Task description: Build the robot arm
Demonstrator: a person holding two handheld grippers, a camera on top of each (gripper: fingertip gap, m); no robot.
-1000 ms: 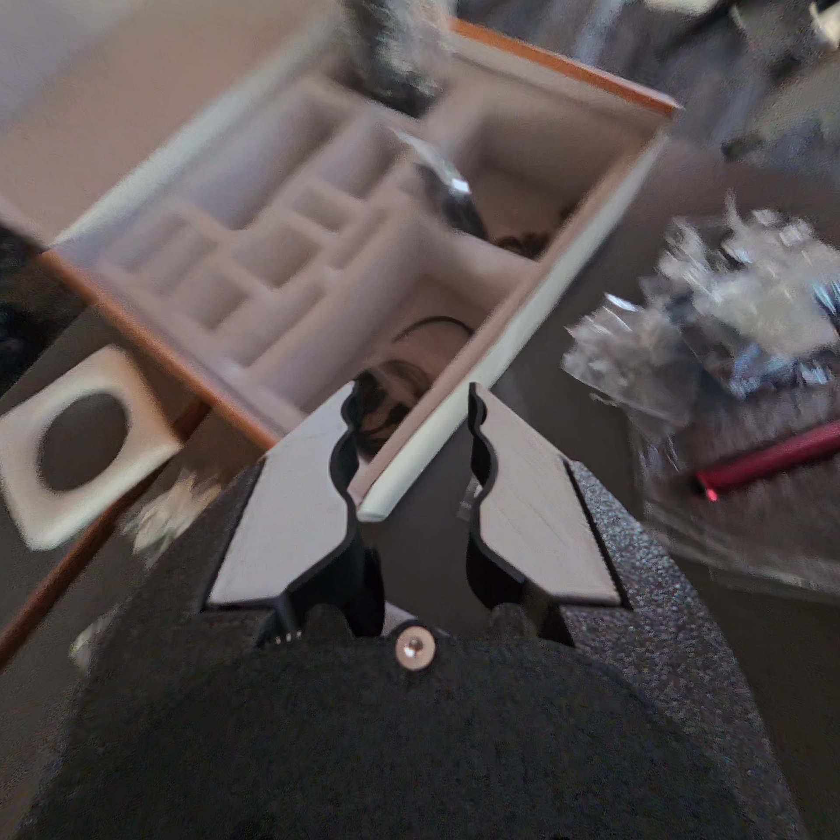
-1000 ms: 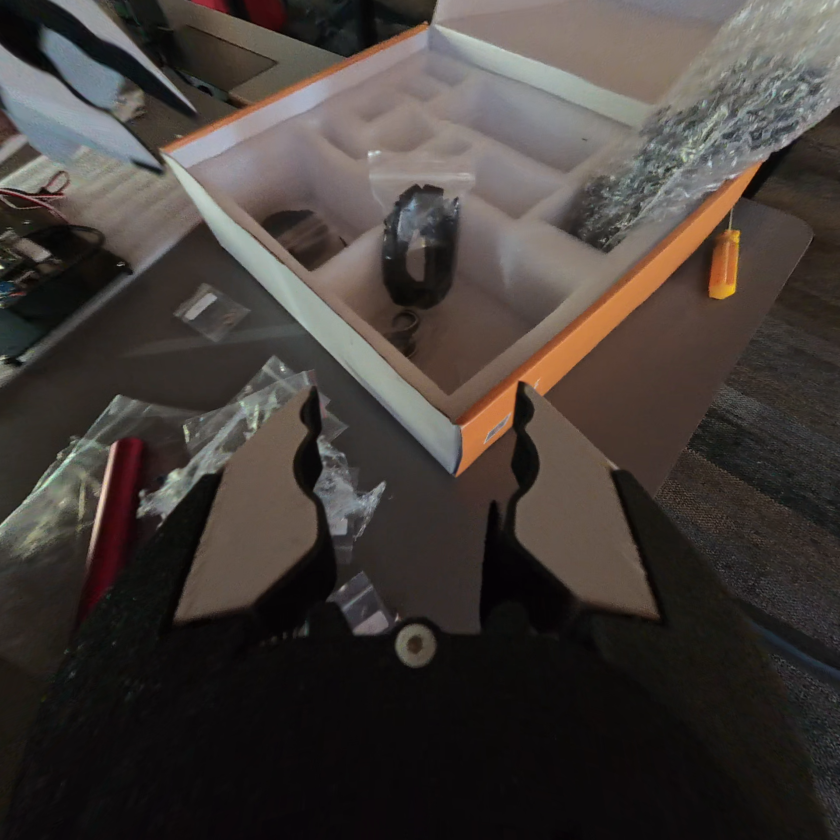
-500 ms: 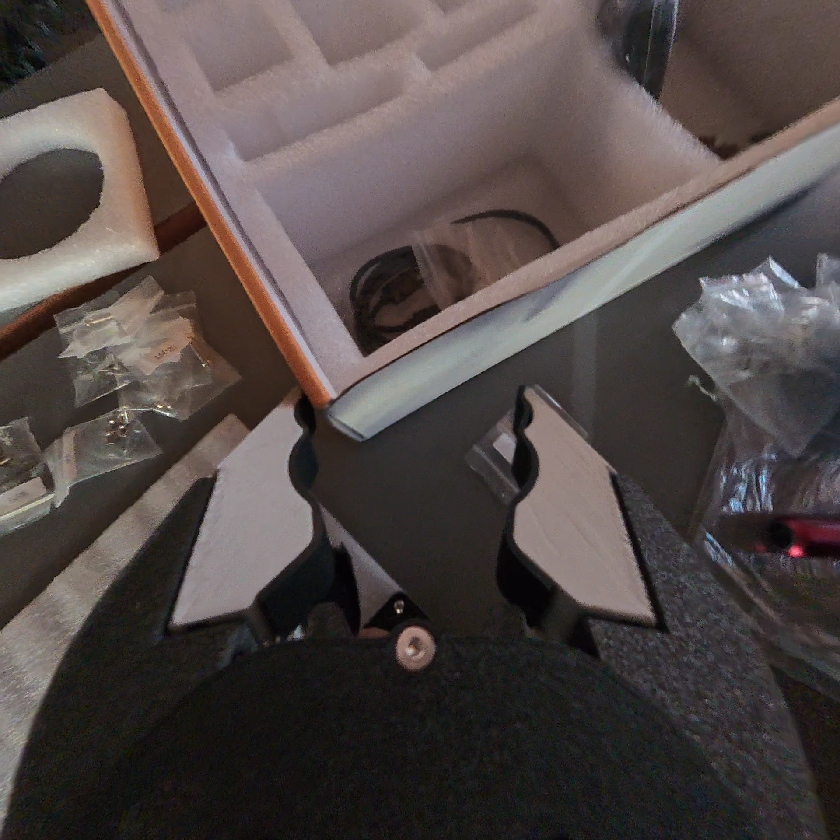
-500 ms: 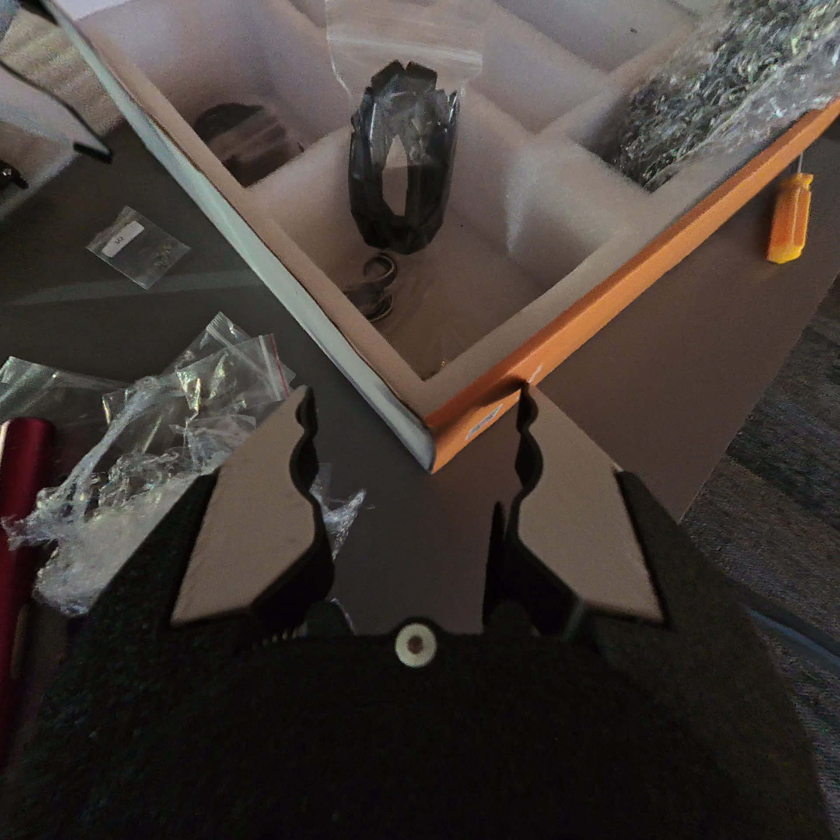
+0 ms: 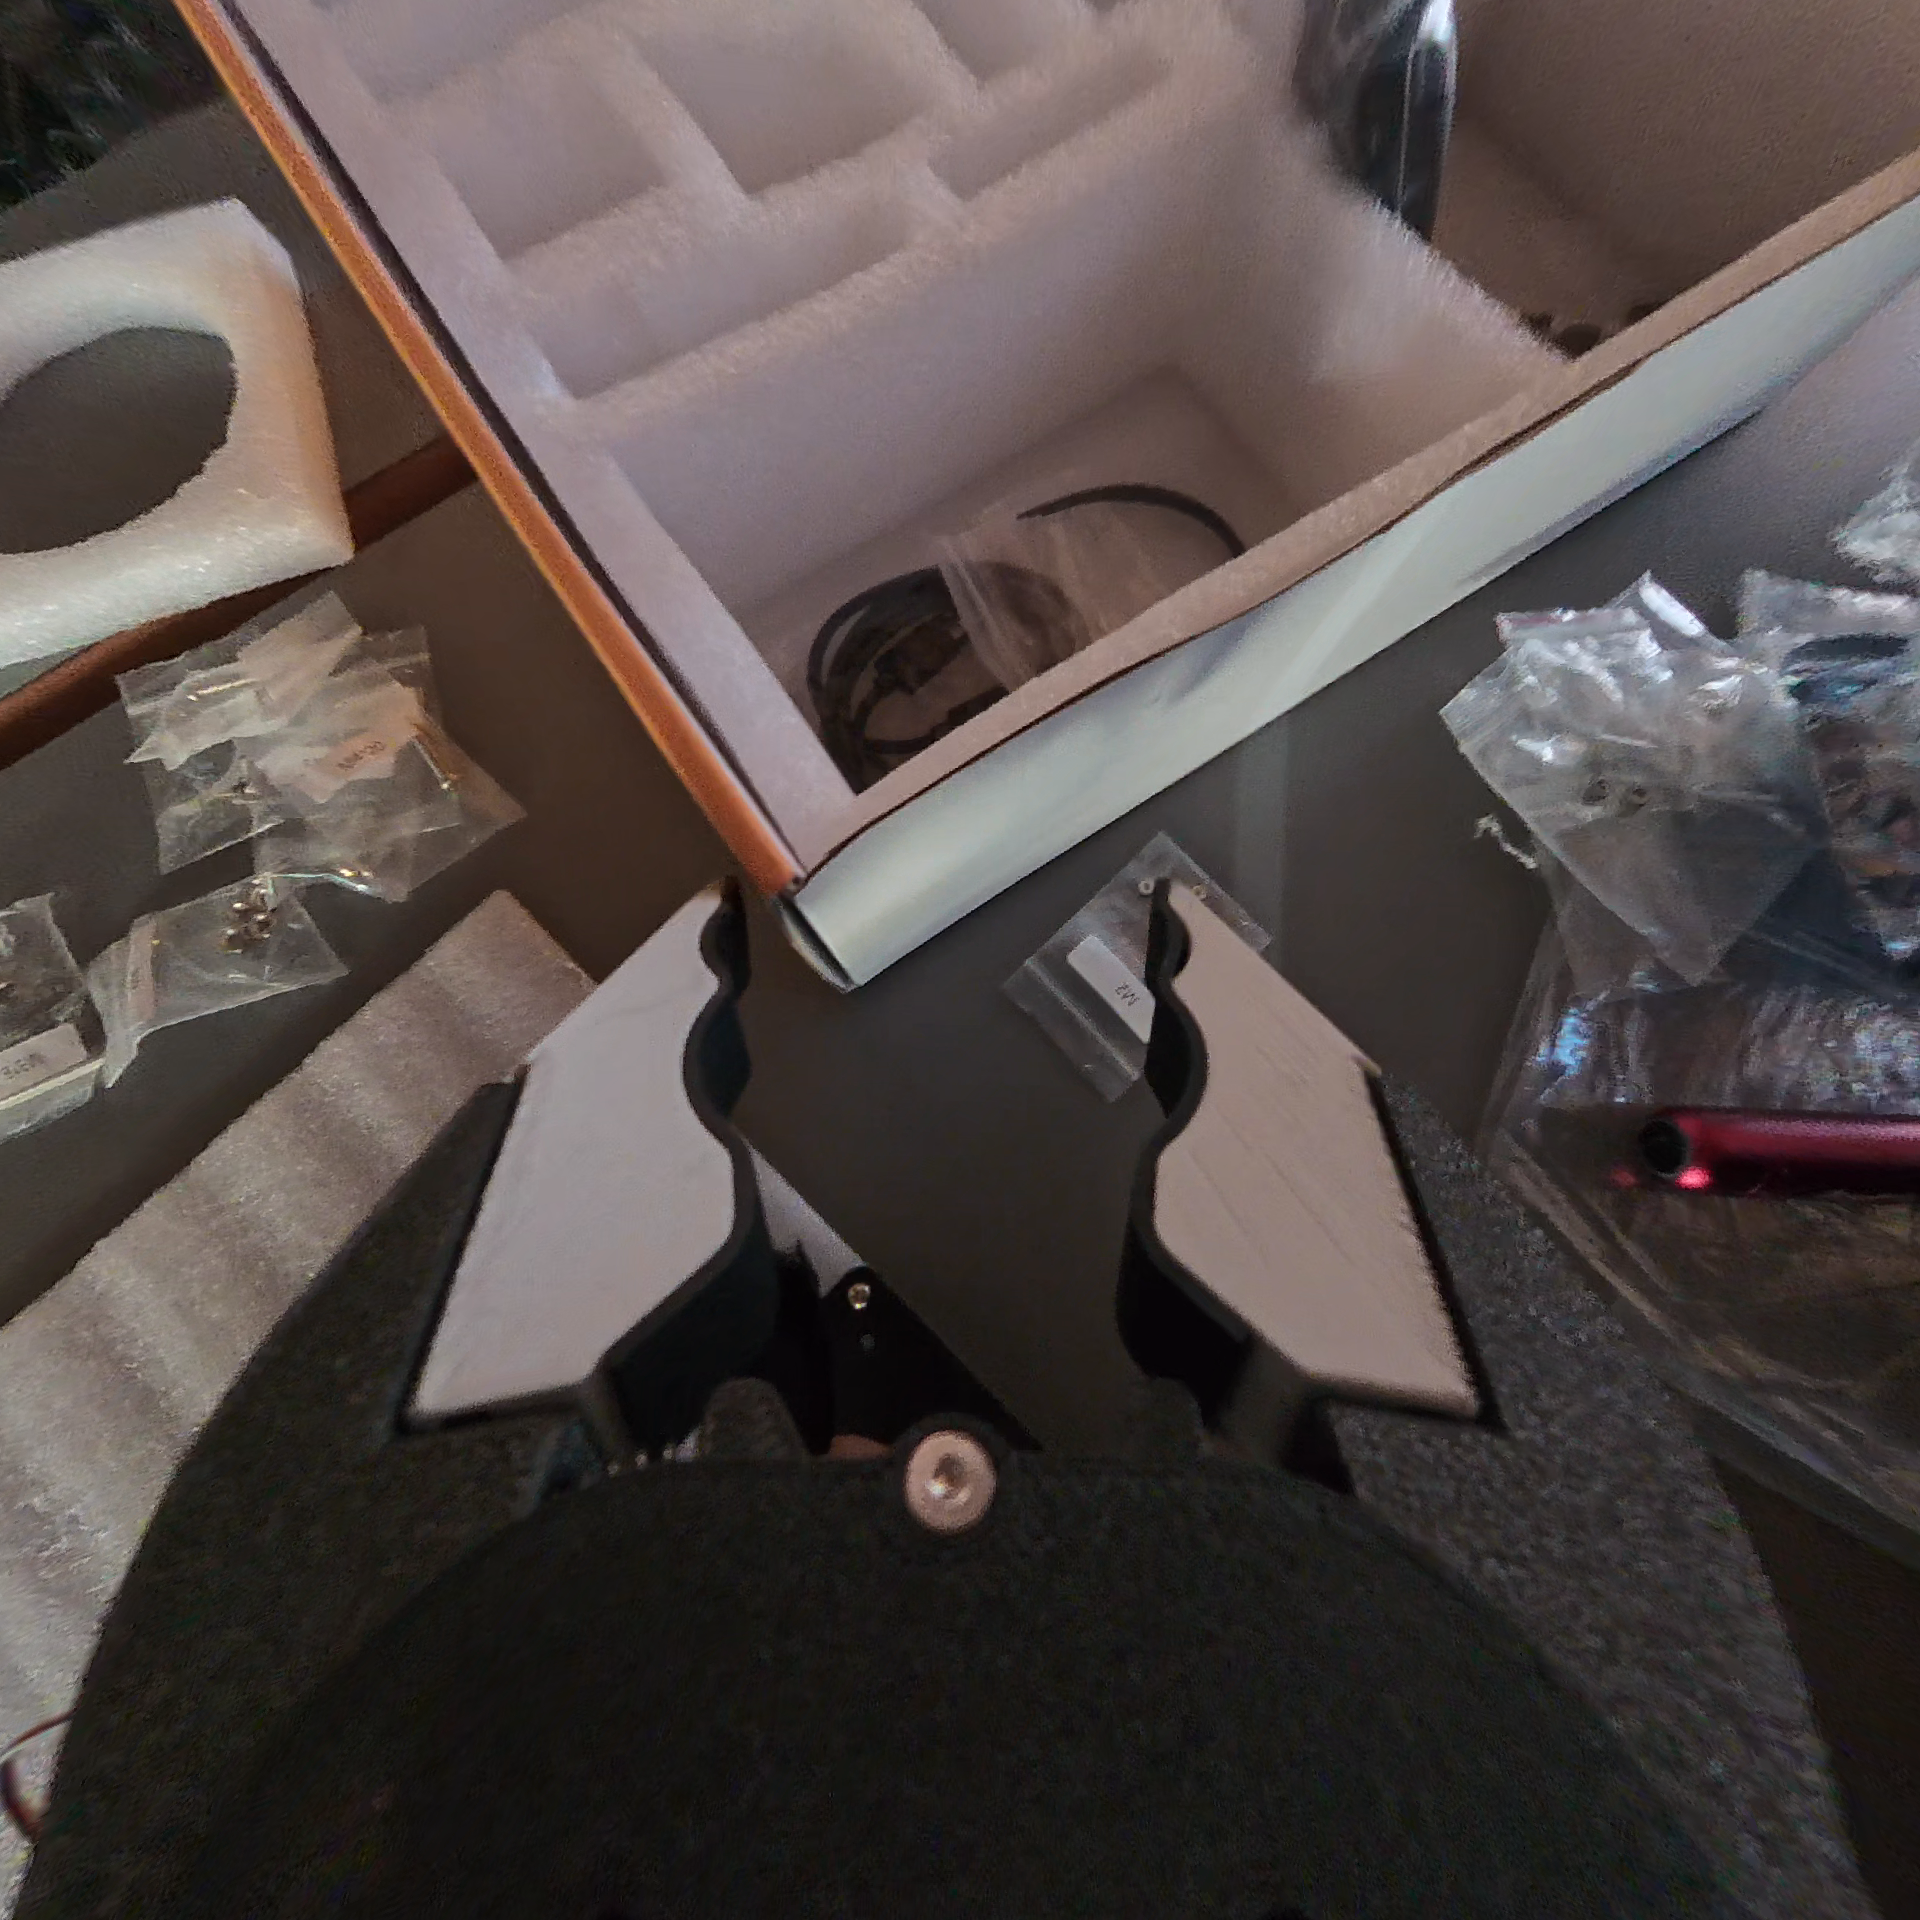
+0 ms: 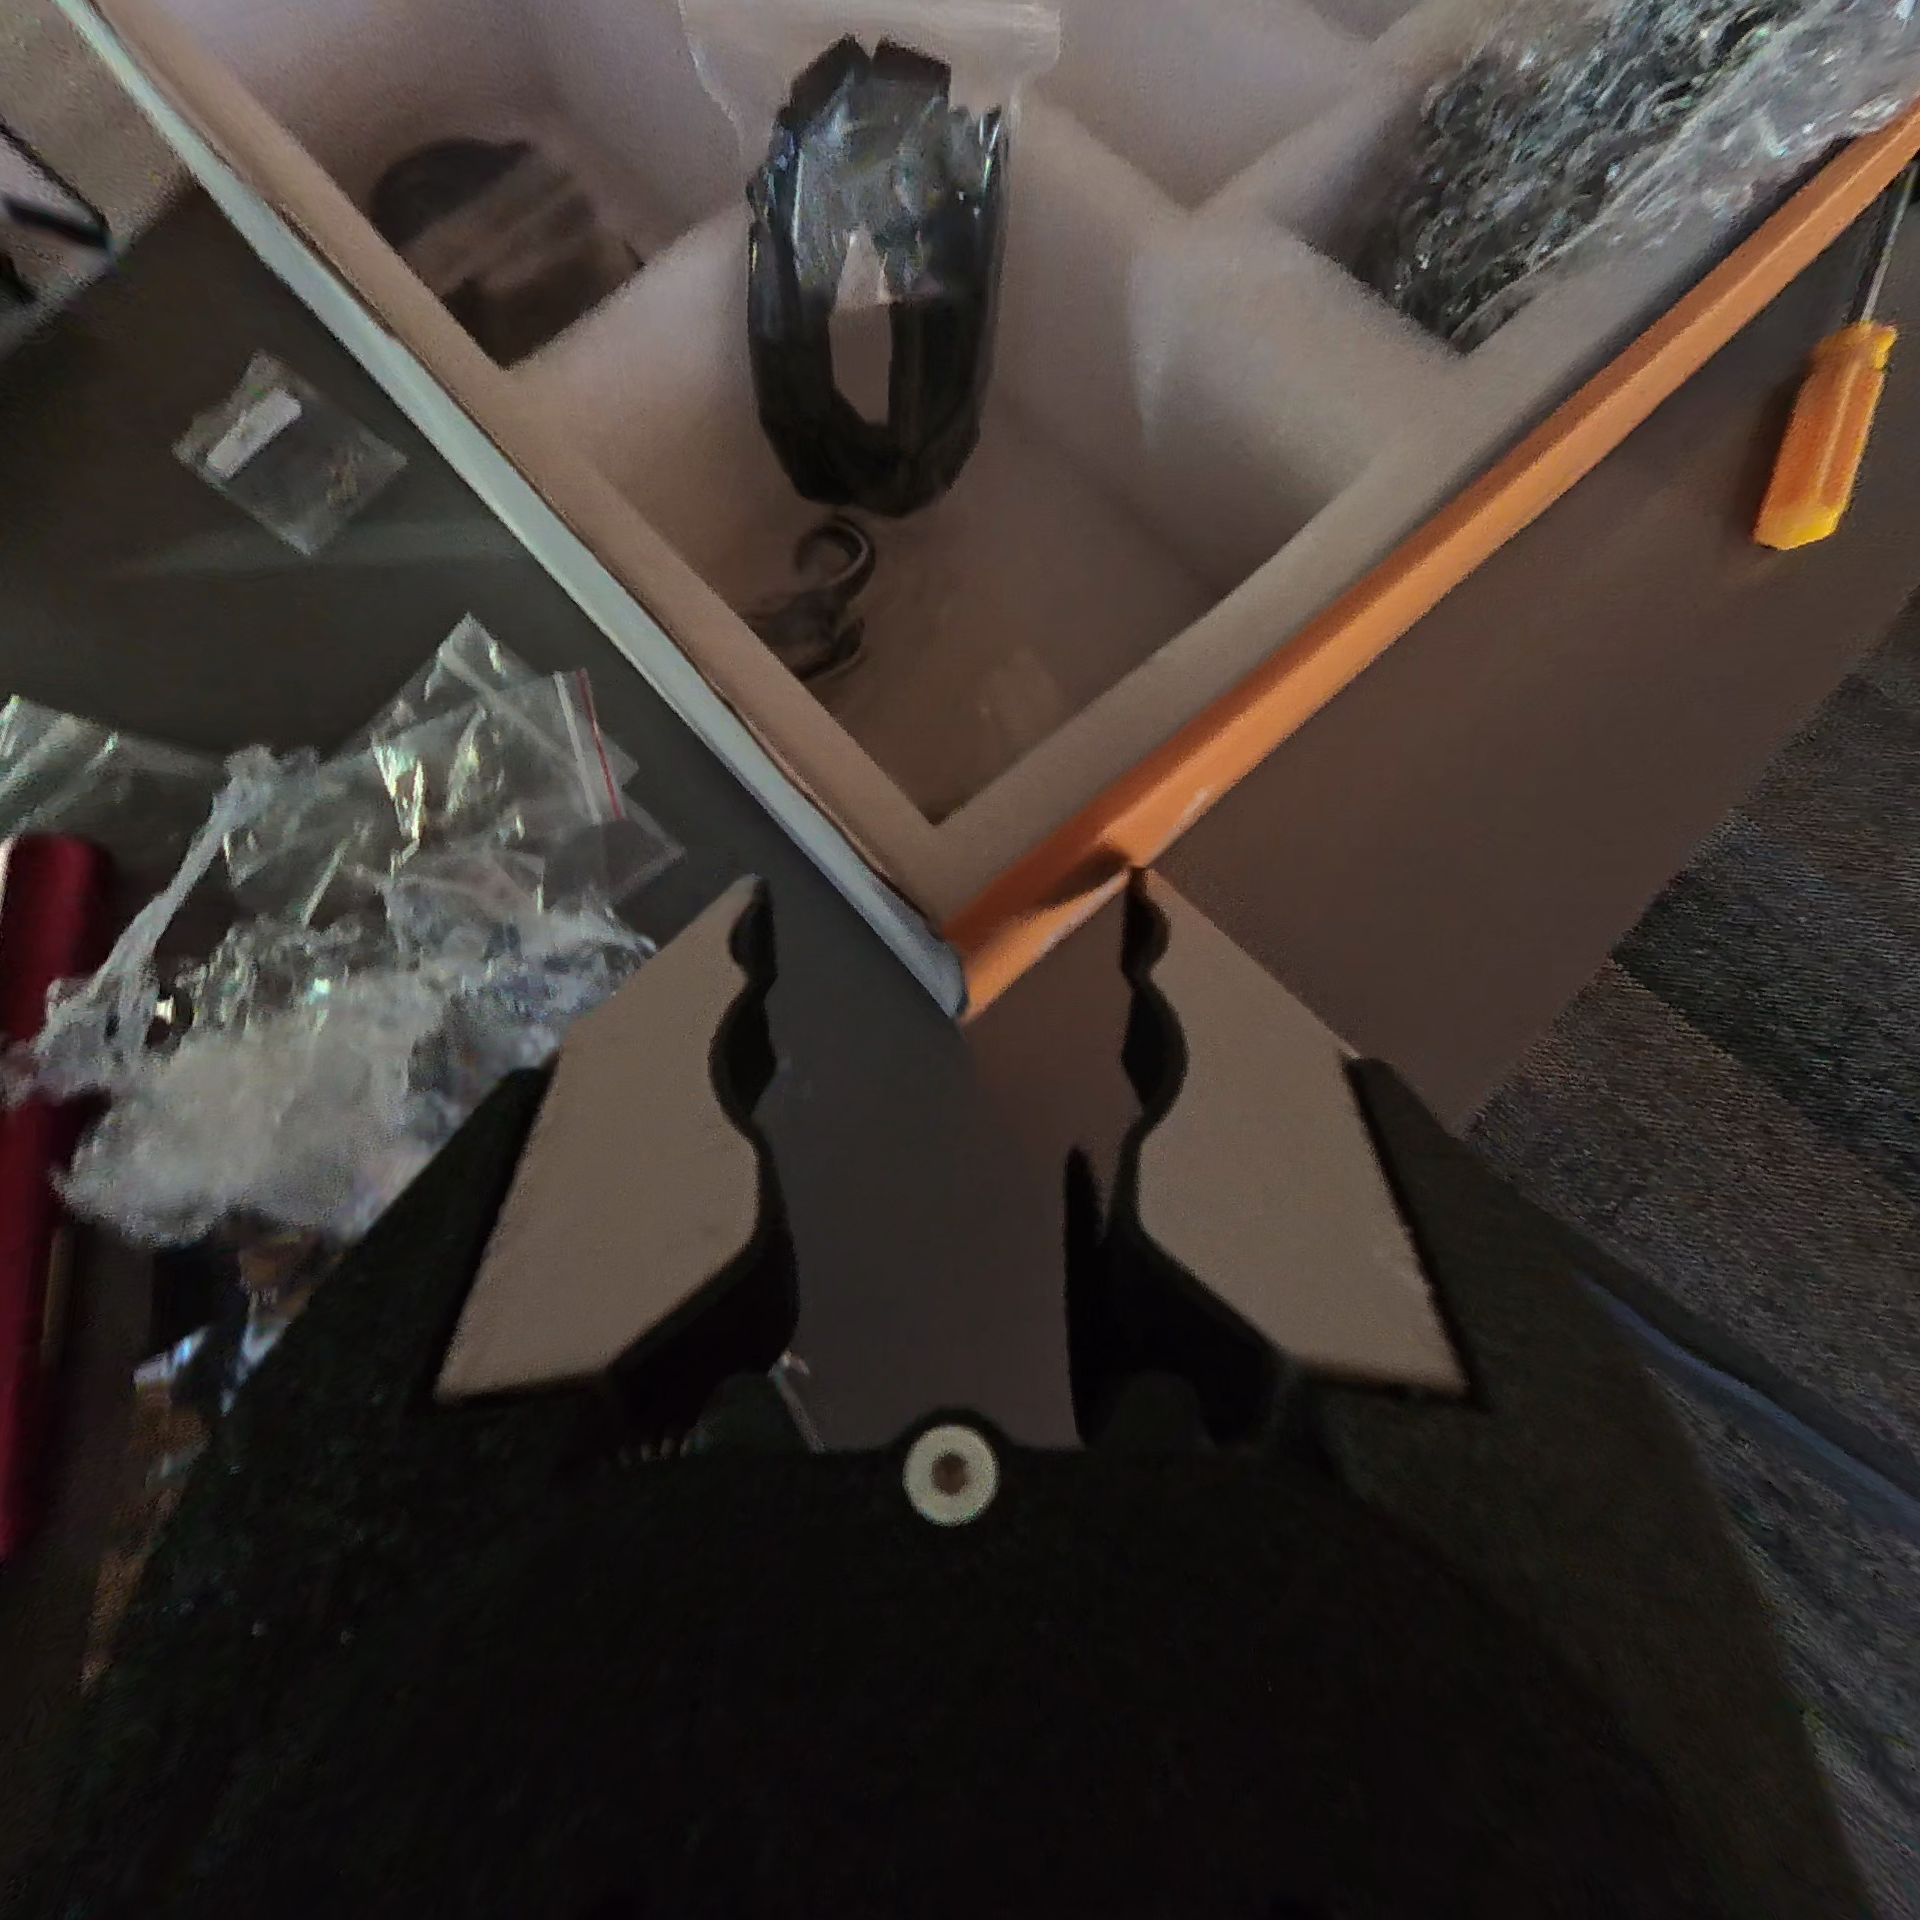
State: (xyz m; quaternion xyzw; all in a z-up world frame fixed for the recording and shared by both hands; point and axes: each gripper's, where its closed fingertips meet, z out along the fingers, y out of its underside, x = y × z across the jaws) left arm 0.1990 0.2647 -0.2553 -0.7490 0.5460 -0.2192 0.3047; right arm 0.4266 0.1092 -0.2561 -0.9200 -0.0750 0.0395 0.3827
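Note:
An open cardboard box (image 5: 1299,665) with orange and white sides and a white foam insert lies on a dark table. My left gripper (image 5: 948,902) is open and empty, its jaws straddling one near corner of the box. A bag of black cables (image 5: 935,644) lies in the compartment behind that corner. My right gripper (image 6: 948,902) is open and empty, its jaws straddling another corner of the box (image 6: 1351,665). A bagged black bundle (image 6: 878,312) stands in the compartment behind it, beside a bubble-wrapped dark part (image 6: 1621,156).
Small clear bags of screws (image 5: 301,769) and a foam piece with a round hole (image 5: 156,436) lie left of the box. Crumpled clear bags (image 6: 364,883) and a red tube (image 5: 1787,1148) lie between the grippers. An orange screwdriver (image 6: 1829,447) lies right of the box. The orange screwdriver (image 6: 1829,447) is about 25 cm from my right fingertips and 45 cm from my left.
Both grippers have come down and forward onto the box's two near corners. The left jaws have opened wider. The box corners now sit between the fingertips.

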